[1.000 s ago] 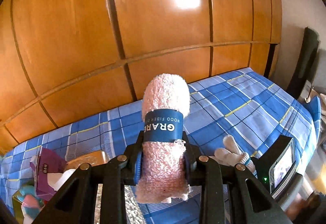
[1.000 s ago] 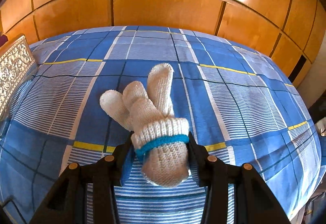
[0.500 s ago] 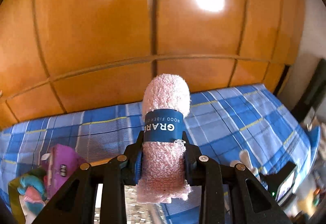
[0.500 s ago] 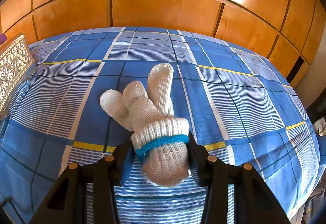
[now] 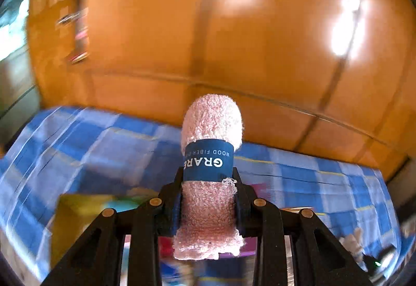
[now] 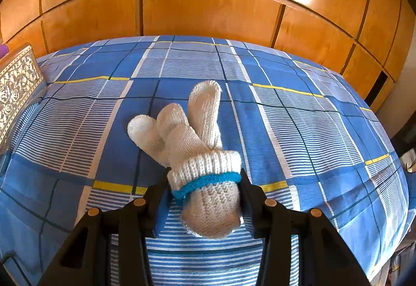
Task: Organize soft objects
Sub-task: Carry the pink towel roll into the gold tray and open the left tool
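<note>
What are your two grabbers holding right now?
Left gripper shut on pink towel, in the air. Right gripper shut on white gloves, over the bed. Nothing blocking.

Pink towel roll (image 5: pixel 212 124): fuzzy, looped terry cloth, nubbly, matt; smooth blue paper band (image 5: pixel 208 161) around its middle. Left gripper (image 5: pixel 208 197): matt black plastic, brass-coloured screw heads. White glove (image 6: pixel 192 135): coarse ribbed knit, matt, teal-trimmed cuff, lay on bedspread (image 6: pixel 312 129). Bedspread: smooth woven checked cloth. Wardrobe panels (image 6: pixel 208 7) behind bedspread: varnished wood, glossy, showed light glare. Box (image 6: pixel 15 80) at bedspread's left edge: embossed, metallic-looking.
</note>
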Action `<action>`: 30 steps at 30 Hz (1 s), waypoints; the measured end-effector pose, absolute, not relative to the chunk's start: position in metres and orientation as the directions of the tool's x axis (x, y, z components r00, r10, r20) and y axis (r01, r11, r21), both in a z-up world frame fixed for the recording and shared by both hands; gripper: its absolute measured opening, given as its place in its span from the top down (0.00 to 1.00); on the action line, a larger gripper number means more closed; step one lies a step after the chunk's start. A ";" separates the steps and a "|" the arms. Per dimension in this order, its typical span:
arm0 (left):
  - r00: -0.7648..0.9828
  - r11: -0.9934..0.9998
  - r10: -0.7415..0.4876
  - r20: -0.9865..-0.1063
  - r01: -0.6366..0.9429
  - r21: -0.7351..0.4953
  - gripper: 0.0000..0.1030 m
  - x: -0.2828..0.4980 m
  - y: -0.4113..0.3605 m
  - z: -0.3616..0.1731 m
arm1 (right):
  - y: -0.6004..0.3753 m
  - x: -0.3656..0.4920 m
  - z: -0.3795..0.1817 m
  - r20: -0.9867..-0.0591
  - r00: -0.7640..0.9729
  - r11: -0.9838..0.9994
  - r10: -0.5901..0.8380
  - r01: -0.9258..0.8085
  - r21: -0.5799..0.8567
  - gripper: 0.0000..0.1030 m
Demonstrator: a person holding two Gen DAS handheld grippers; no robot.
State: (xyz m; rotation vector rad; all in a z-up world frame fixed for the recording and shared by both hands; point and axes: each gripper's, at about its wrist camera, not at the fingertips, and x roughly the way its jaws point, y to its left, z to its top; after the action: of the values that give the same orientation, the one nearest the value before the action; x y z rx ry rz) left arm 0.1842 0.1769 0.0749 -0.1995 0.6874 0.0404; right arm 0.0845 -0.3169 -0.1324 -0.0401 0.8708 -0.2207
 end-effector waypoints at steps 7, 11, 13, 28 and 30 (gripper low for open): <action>0.708 0.903 0.124 -0.695 -0.370 -0.216 0.70 0.118 0.304 0.026 | -0.316 0.085 -0.132 -0.752 0.624 0.976 -0.213 0.179 -0.128 0.55; 0.632 0.877 0.140 -0.762 -0.437 -0.201 0.70 0.088 0.328 -0.018 | -0.315 0.085 -0.132 -0.751 0.623 0.974 -0.219 0.182 -0.134 0.55; 0.608 0.871 0.118 -0.785 -0.444 -0.213 0.70 0.081 0.327 -0.036 | -0.315 0.085 -0.132 -0.751 0.621 0.973 -0.222 0.184 -0.136 0.55; 0.533 0.859 0.116 -0.838 -0.478 -0.186 0.56 0.061 0.302 -0.097 | -0.311 0.088 -0.134 -0.756 0.607 0.967 -0.246 0.210 -0.146 0.55; 0.550 0.869 0.142 -0.823 -0.467 -0.162 0.48 0.058 0.301 -0.091 | -0.312 0.089 -0.134 -0.760 0.602 0.967 -0.244 0.214 -0.140 0.55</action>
State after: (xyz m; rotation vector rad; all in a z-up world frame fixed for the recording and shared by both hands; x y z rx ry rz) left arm 0.0583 0.3008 -0.0908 -0.3868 0.9234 0.3712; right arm 0.0893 -0.3120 -0.1342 -0.0359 0.8858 -0.2654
